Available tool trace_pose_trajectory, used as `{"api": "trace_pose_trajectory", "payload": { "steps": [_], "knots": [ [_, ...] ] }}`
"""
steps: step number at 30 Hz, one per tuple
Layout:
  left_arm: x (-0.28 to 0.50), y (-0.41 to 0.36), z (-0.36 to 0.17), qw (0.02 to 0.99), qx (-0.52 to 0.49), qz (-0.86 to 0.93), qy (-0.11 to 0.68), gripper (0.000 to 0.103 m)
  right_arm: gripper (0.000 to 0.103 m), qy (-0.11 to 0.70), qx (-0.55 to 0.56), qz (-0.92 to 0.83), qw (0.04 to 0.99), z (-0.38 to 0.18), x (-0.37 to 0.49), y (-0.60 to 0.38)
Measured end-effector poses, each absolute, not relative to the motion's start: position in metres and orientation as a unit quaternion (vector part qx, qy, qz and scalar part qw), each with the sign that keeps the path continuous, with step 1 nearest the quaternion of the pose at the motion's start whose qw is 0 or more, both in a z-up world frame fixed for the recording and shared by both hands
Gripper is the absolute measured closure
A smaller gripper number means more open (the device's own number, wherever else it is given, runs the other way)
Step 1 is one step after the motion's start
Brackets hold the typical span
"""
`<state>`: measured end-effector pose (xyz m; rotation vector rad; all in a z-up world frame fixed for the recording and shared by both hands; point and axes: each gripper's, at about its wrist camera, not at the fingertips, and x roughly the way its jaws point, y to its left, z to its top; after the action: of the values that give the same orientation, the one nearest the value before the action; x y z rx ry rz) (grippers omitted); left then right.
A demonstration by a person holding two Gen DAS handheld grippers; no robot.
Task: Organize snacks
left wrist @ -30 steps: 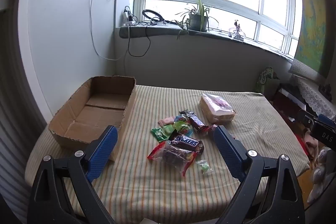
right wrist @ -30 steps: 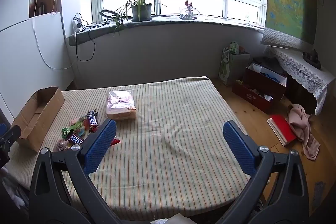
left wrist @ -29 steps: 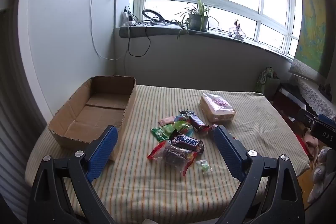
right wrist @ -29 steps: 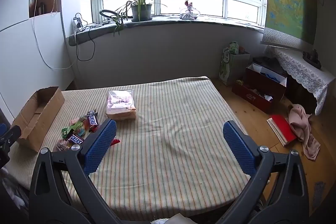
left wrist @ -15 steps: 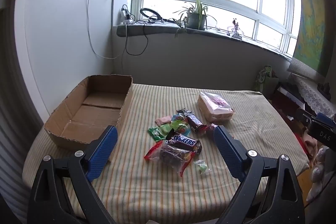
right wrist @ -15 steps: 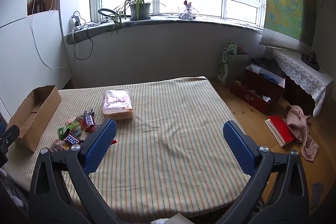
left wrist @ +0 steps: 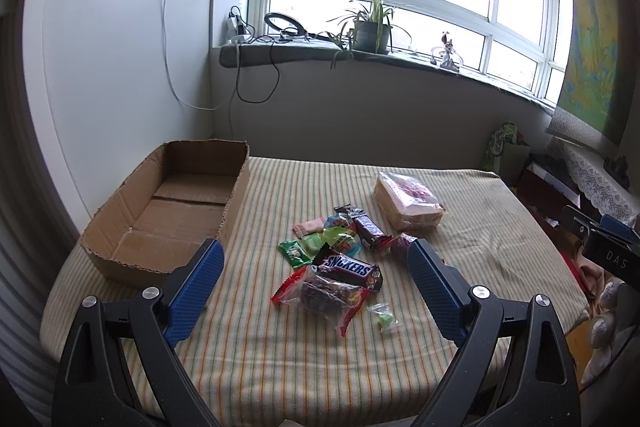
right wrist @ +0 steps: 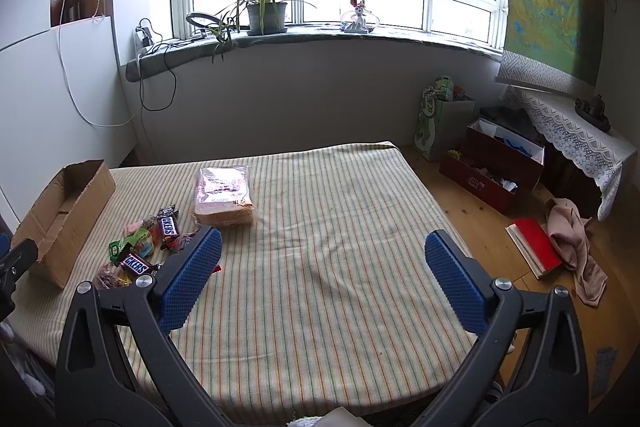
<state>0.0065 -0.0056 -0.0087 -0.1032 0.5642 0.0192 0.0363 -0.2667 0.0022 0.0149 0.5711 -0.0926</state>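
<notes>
Left wrist: one cardboard box (left wrist: pixel 168 211), two Snickers bars (left wrist: pixel 347 270)

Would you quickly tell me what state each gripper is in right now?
Left gripper: open, holding nothing.
Right gripper: open, holding nothing.

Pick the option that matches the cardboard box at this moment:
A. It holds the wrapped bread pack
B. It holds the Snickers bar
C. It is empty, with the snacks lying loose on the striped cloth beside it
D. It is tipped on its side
C. The cardboard box sits upright with only its bare floor showing, while the Snickers bar and the bread pack lie out on the striped cloth.
</notes>
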Motion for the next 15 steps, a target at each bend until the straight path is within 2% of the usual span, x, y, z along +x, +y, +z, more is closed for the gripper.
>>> {"api": "trace_pose_trajectory", "payload": {
  "steps": [15],
  "knots": [
    [0.0081,-0.0034,-0.0092,0.958,-0.053,0.008,0.281,0.01,0.0,0.287,0.007,-0.044,0.957,-0.0008,0.0385,-0.2653]
  ]
}}
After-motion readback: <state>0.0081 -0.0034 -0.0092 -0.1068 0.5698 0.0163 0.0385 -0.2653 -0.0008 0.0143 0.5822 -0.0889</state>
